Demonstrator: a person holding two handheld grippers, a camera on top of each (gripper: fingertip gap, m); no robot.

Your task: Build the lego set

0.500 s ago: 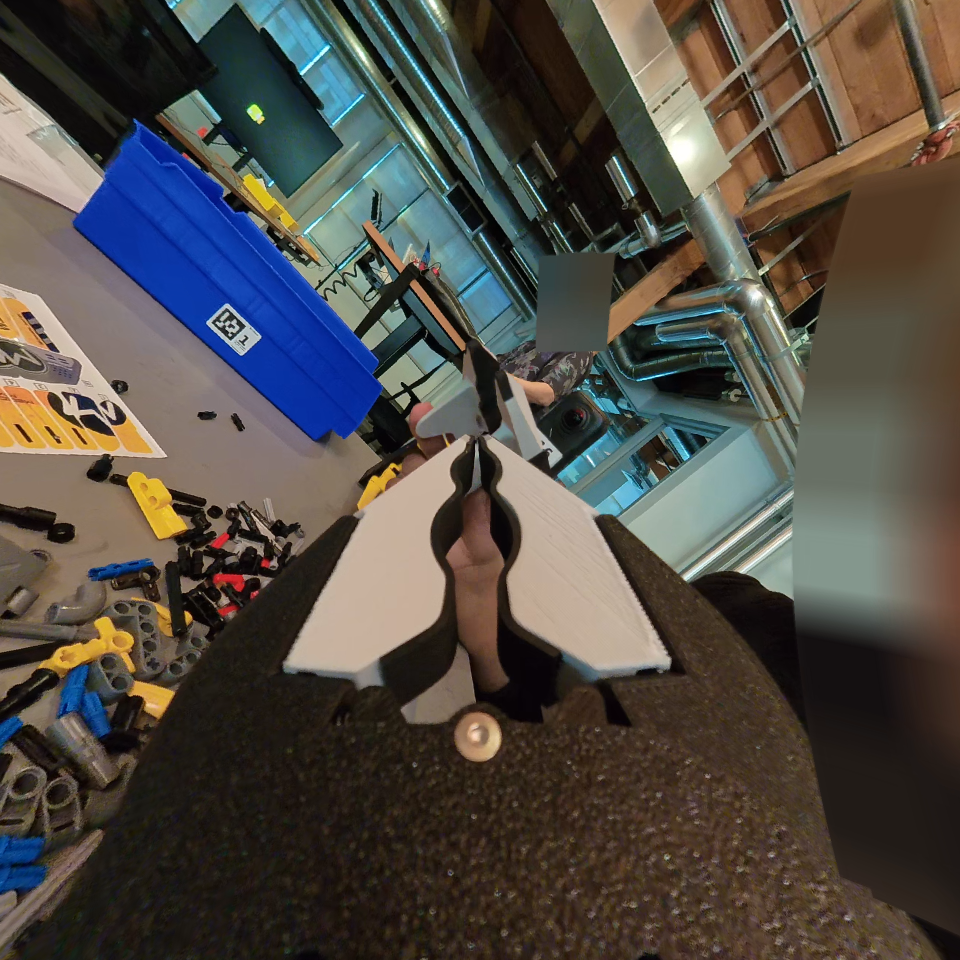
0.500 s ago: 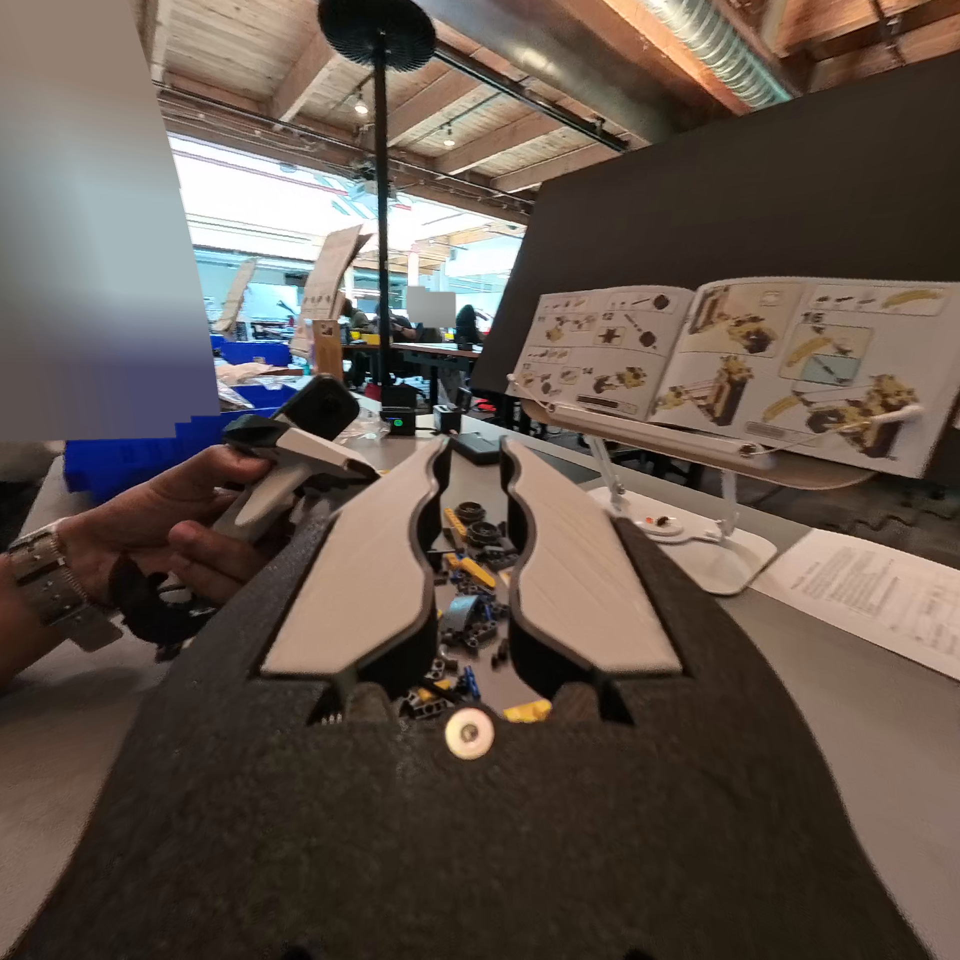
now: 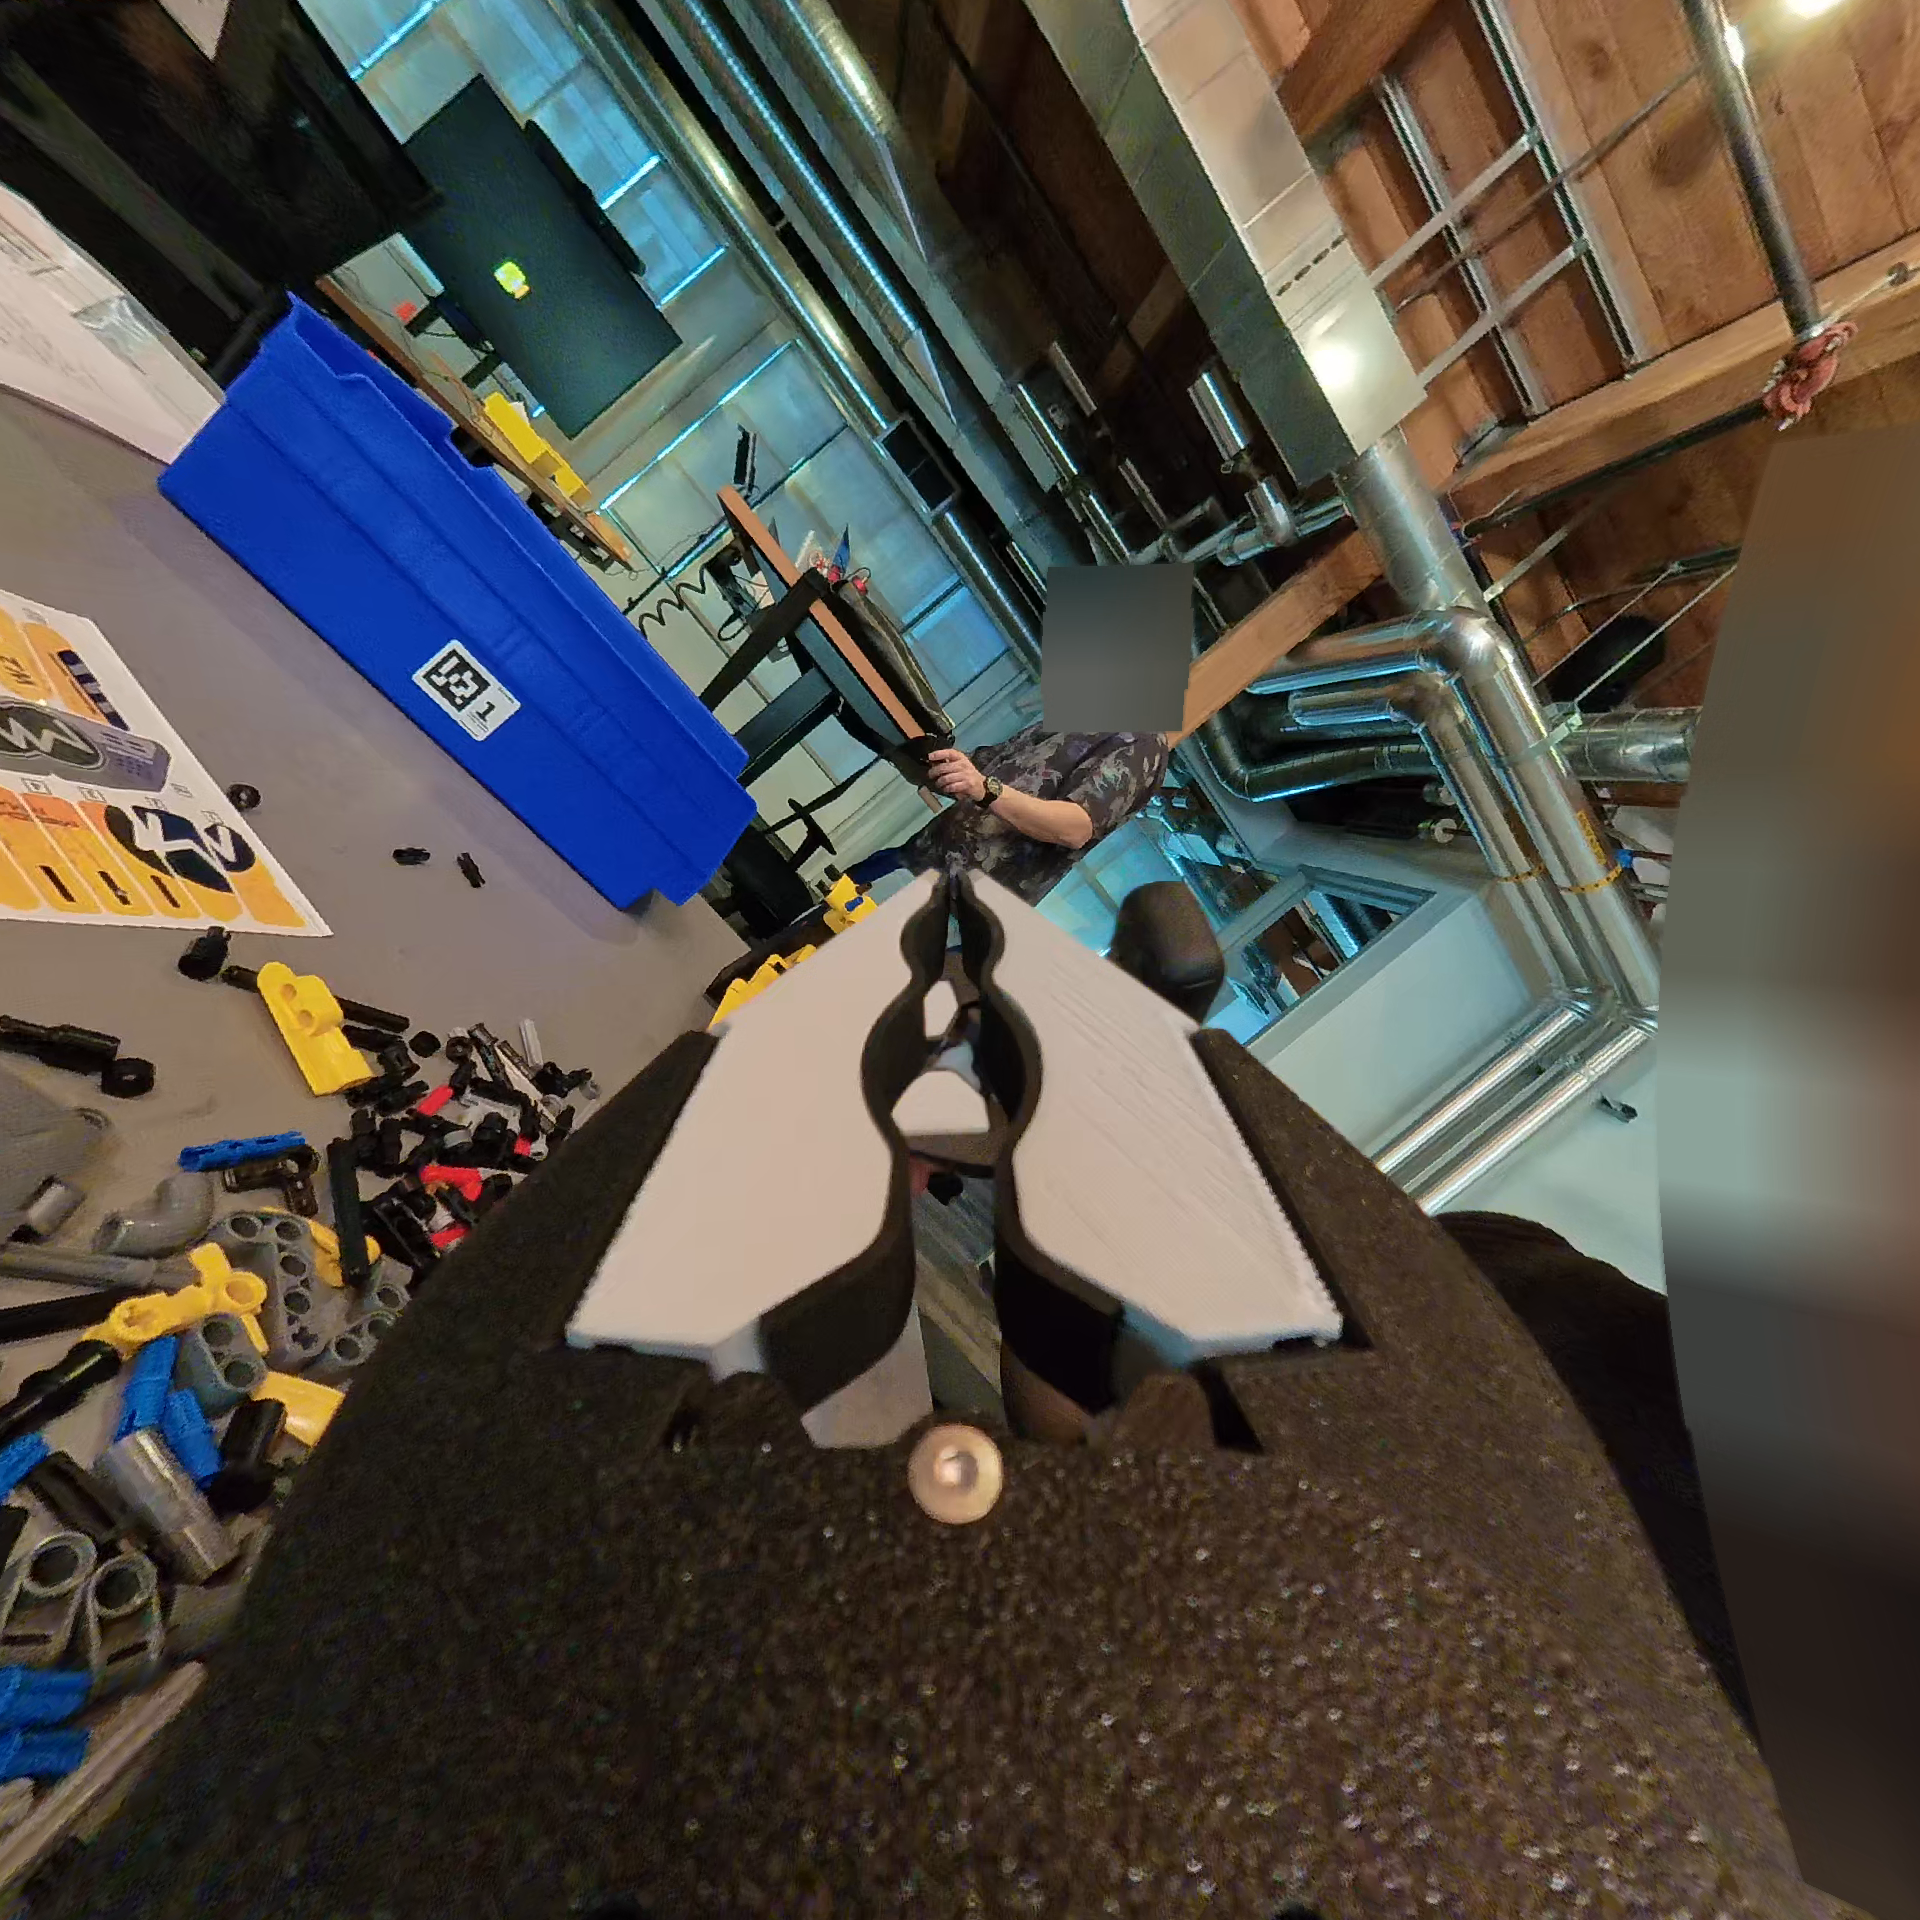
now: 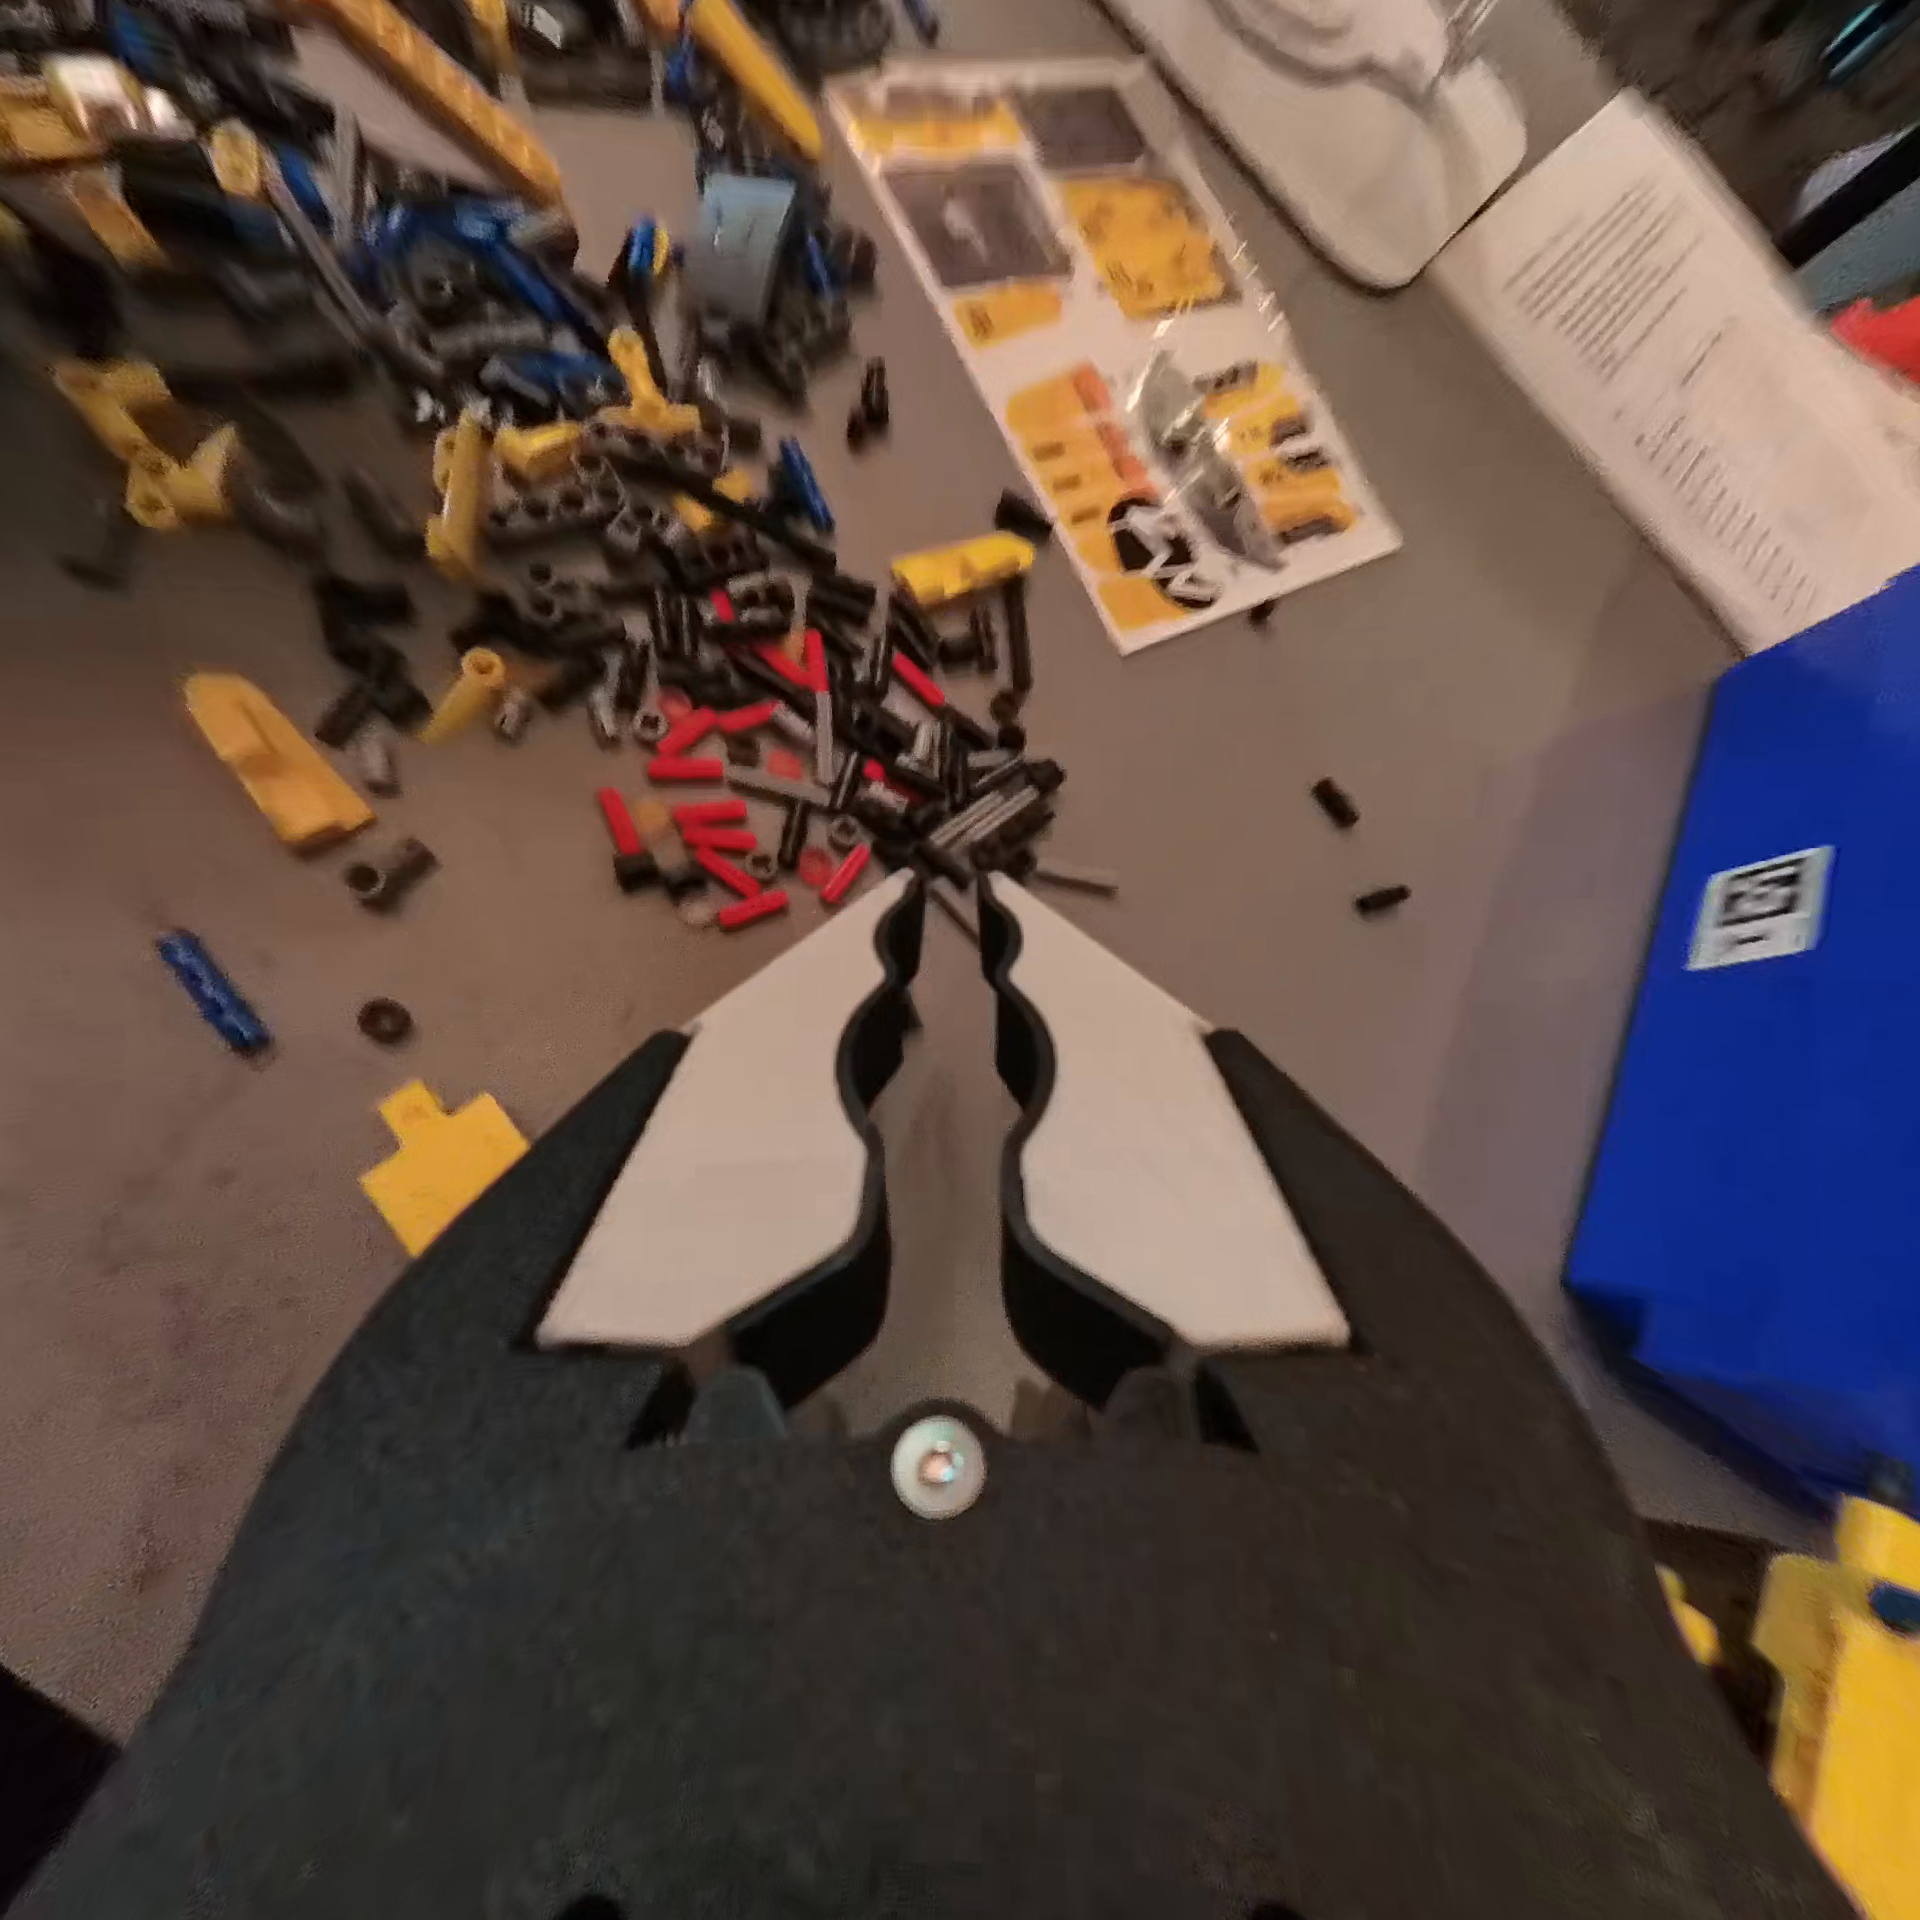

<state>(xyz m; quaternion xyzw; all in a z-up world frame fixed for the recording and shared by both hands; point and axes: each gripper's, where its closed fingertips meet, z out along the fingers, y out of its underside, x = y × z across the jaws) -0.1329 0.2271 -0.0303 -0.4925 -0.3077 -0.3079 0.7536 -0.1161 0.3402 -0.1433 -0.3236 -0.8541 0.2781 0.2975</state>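
My left gripper (image 3: 951,883) is shut at the tips and raised off the grey table (image 3: 343,769), pointing out into the room; I see nothing between its jaws. A pile of small black, red, yellow, blue and grey building pieces (image 3: 436,1132) lies to its left. My right gripper (image 4: 948,883) points down at the table, jaws a little apart and empty. Its tips hover at the near edge of the pile of black and red pins (image 4: 831,727). The right wrist view is blurred.
A blue bin (image 3: 468,644) stands on the table, to the right in the right wrist view (image 4: 1787,1091). A yellow sticker sheet (image 4: 1122,343), a white printed sheet (image 4: 1683,343) and a white stand base (image 4: 1351,125) lie beyond. A yellow assembly (image 4: 1839,1662) sits near right. A person (image 3: 1049,800) stands far off. My right gripper is the nearer one to the yellow assembly (image 4: 1839,1662): about 15 centimeters, against 25 centimeters.
My right gripper has swung from level, facing an instruction book, down onto the pin pile, and its jaws have narrowed. It and the hand holding it have left the left wrist view.
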